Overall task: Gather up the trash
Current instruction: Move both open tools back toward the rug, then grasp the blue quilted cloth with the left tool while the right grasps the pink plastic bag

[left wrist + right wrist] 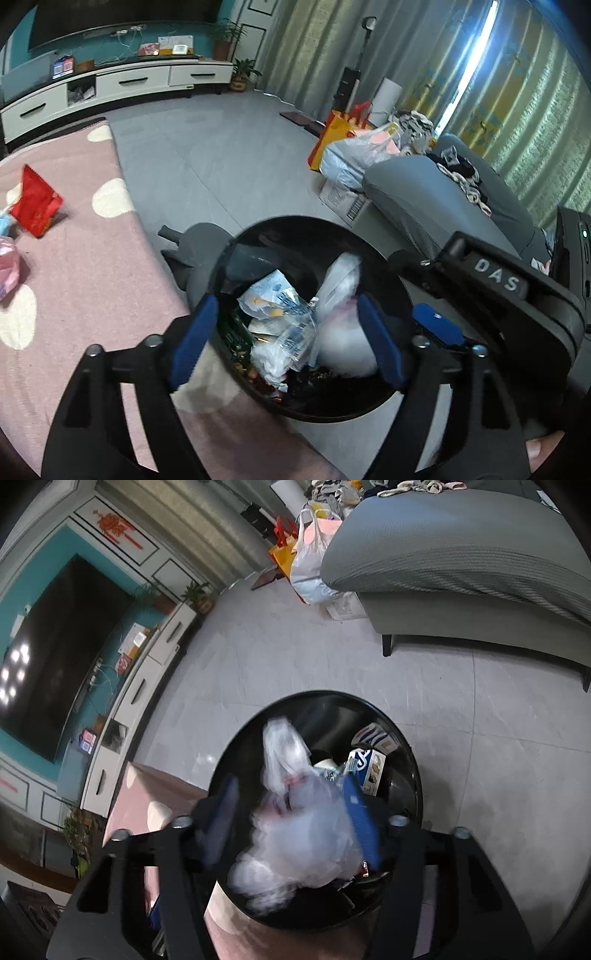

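A black round trash bin [303,221] stands on the floor at the edge of a pink rug. Crumpled clear wrappers [280,325] and a white plastic bag [340,325] lie inside it. My left gripper [286,343] hangs open over the bin, its blue pads [192,343] clear of the trash. In the right wrist view my right gripper [291,823] is open above the bin [317,694]. A blurred white plastic bag [295,830] sits between its fingers, loose from the left pad [221,819]. Small cartons [369,771] lie deeper in the bin.
A red packet [35,201] and a pink bag [7,269] lie on the pink dotted rug [92,277]. A grey sofa [461,554] stands to the right, with filled shopping bags [354,155] beside it. A white TV cabinet [110,85] lines the far wall.
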Available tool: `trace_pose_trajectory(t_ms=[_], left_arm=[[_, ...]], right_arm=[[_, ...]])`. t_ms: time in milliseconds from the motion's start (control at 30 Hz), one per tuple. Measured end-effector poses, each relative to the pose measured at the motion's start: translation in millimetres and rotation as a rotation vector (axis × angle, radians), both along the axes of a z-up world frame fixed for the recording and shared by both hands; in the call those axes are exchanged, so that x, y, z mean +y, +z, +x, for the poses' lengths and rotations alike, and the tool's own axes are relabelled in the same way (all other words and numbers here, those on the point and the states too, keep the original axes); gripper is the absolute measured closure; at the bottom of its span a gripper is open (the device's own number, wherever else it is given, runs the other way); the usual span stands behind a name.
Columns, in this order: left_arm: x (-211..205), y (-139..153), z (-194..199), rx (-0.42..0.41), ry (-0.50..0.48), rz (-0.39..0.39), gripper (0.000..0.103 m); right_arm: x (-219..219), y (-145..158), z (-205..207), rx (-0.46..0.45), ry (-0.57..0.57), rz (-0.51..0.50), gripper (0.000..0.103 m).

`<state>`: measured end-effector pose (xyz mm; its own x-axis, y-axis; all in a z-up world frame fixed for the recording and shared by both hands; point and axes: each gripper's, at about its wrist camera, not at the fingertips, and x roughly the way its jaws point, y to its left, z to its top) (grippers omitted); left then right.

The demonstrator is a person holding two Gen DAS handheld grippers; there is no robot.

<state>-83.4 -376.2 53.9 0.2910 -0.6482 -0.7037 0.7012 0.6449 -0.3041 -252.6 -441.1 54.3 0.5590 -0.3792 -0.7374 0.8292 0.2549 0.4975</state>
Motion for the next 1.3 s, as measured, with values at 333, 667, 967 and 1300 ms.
trace_pose_trajectory(t_ms=[333, 667, 967, 1300], left_arm=[[100.0, 23.4, 49.9, -0.029, 0.316, 0.039, 0.007], [254.8, 15.9, 127.6, 0.024, 0.707, 0.091, 0.021], [260.2, -36.6, 159.6, 0.147, 0.673, 0.065, 0.041], [275.1, -40.8, 152.2, 0.21, 0.663, 0.002, 0.066]], right_arm=[[23.5, 20.4, 23.8, -0.018, 0.1, -0.101, 0.027], [72.2, 27.7, 88.9, -0.032, 0.362, -0.122, 0.027], [126.1, 24.0, 139.3, 0.021, 0.556, -0.153, 0.027], [156.9, 6.2, 171.6, 0.071, 0.667, -0.15, 0.027]])
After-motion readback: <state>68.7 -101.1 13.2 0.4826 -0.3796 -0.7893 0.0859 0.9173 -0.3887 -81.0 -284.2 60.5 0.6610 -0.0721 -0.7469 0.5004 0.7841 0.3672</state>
